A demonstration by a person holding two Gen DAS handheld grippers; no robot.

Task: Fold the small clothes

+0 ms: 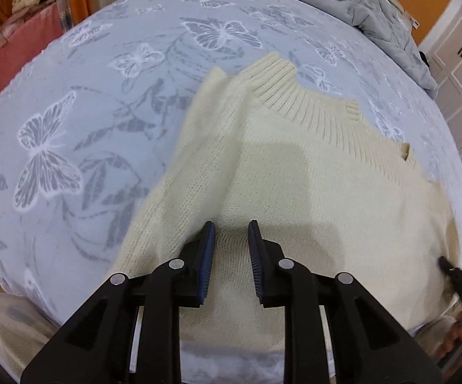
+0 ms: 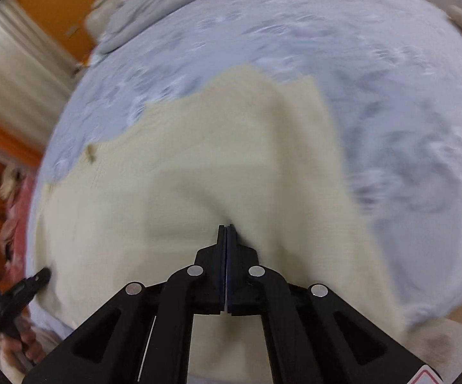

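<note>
Two grippers work one cream knitted sweater (image 1: 311, 176) lying flat on the pale blue butterfly-print bedspread (image 1: 70, 128). Left gripper (image 1: 231, 233) hovers with jaws apart over the near hem; right gripper (image 2: 227, 227) is clamped on a fold of knit. Judgement: carry the pinched side across evenly, low, avoiding bunching.

From my left wrist view, the pale blue butterfly-print bedspread (image 1: 80, 121) lies bare from nine to eleven o'clock of the cream knitted sweater (image 1: 295, 172), so I have room to sweep there. At one o'clock a rumpled grey quilt (image 1: 343, 3) blocks the far edge. At three o'clock the other black two-finger gripper (image 1: 451, 270) crowds the sweater's side. In my blurred right wrist view, open bedspread (image 2: 407, 128) runs from twelve to three o'clock.
</note>
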